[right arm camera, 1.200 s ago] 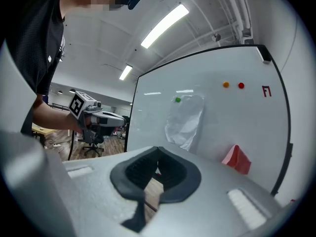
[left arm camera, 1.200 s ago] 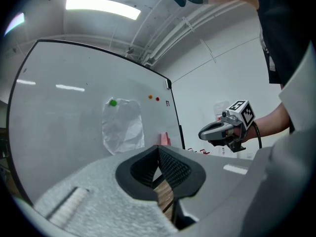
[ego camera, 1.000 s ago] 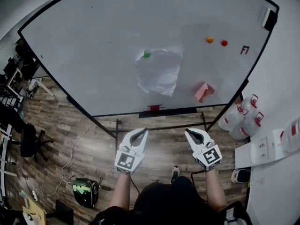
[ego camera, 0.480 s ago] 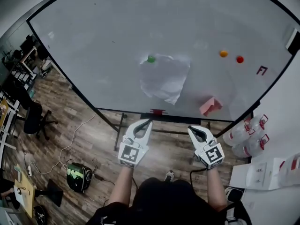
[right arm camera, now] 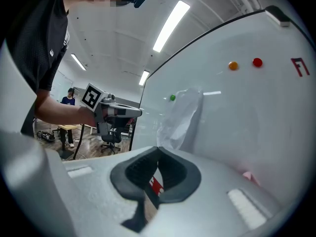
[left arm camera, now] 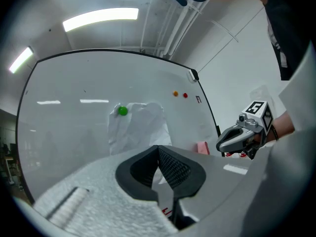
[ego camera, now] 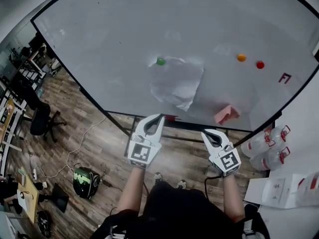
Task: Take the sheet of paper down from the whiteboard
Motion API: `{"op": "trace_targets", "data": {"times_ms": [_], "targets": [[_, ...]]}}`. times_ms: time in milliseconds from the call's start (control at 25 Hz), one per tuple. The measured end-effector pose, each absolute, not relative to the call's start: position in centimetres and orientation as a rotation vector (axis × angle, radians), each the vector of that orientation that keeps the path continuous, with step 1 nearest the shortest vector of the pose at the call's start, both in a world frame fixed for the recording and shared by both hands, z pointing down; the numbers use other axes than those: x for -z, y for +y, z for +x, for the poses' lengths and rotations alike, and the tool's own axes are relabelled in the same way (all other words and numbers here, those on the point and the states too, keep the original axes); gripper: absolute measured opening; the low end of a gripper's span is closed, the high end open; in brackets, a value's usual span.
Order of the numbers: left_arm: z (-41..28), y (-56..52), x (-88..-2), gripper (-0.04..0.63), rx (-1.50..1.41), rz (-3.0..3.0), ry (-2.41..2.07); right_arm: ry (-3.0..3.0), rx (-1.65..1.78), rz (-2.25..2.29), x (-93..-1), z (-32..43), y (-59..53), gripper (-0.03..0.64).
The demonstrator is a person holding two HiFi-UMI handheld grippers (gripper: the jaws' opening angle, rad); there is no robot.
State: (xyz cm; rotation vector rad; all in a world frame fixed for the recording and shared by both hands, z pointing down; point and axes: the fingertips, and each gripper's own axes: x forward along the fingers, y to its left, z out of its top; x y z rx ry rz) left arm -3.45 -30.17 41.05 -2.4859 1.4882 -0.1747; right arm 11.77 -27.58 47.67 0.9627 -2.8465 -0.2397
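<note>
The whiteboard [ego camera: 114, 39] fills the view ahead, standing upright on its frame over a wooden floor. The sheet of paper [ego camera: 177, 83] is seen near the middle of the board, crumpled and hanging loose. It looks to be pinned only at its upper left corner.

Both tools are held low, in front of the board's bottom rail and well apart from the sheet. The left claw [ego camera: 159, 116] is closed with nothing between its pads, and the right claw [ego camera: 203, 132] is closed and empty too. So the reach is the step in hand, and no contact has been made yet.

For a clean grab, the jaws would need to be opened before the sheet is met. The free lower edge, which bulges off the board, is judged the easiest place for a pinch. The paper looks thin and creased, so a hard tug against the pin could well tear that corner.

The green magnet [ego camera: 160, 61] is the pin in question. It would best be lifted or slid off with one claw while the sheet is steadied by the other. The orange magnet [ego camera: 241, 58] and the red magnet [ego camera: 259, 64] sit well off to the right and hold nothing, so they can be left alone.
</note>
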Motion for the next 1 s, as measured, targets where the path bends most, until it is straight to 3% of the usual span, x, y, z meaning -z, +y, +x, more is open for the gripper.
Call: {"op": "trace_targets", "data": {"times_ms": [720, 1000], "targets": [[-4.3, -39.0, -32.6, 0.014, 0.02, -2.381, 1.434, -2.783, 0.206, 1.087, -47.8, 11.0, -31.4, 0.003], [-5.3, -41.7, -32.2, 0.106, 0.039, -2.354, 1.465, -2.769, 0.206, 1.114, -47.6, 10.3, -32.4, 0.003]]}}
